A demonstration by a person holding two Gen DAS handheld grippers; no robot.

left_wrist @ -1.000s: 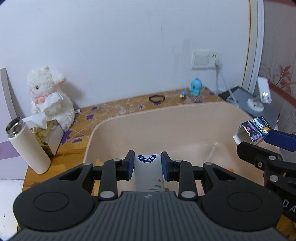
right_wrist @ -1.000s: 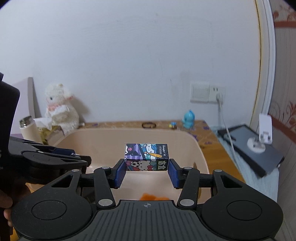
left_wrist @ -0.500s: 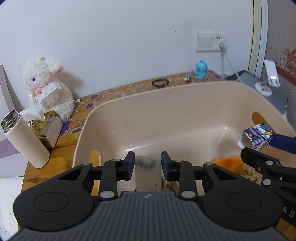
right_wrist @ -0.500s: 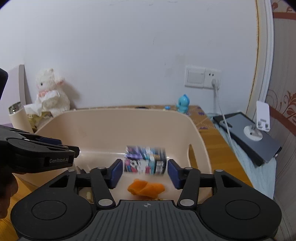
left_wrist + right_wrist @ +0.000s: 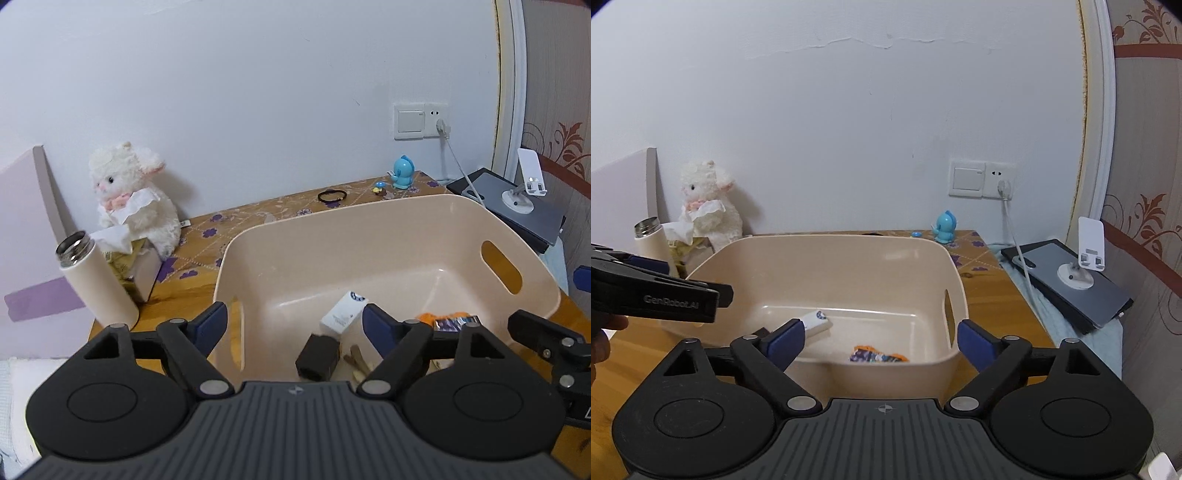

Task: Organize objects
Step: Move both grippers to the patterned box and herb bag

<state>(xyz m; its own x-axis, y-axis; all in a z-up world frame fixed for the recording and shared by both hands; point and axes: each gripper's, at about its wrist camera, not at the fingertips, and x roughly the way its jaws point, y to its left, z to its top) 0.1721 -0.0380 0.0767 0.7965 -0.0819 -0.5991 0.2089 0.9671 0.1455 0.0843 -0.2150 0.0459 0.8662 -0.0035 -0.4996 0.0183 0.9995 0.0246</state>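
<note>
Both boxes lie in the bin (image 5: 406,206).
Each hand-held gripper, left (image 5: 295,325) and right (image 5: 881,341), gapes wide and empty above it, white box (image 5: 341,314) and printed box (image 5: 873,356) inside.

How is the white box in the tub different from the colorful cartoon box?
The white box is plain, with just a small blue mark at one end; the cartoon box is dark with bright pictures. The white box lies near the middle of the tub; the cartoon box rests against something orange. Both lie loose in the tub, and both grippers, left and right, are open.
</note>
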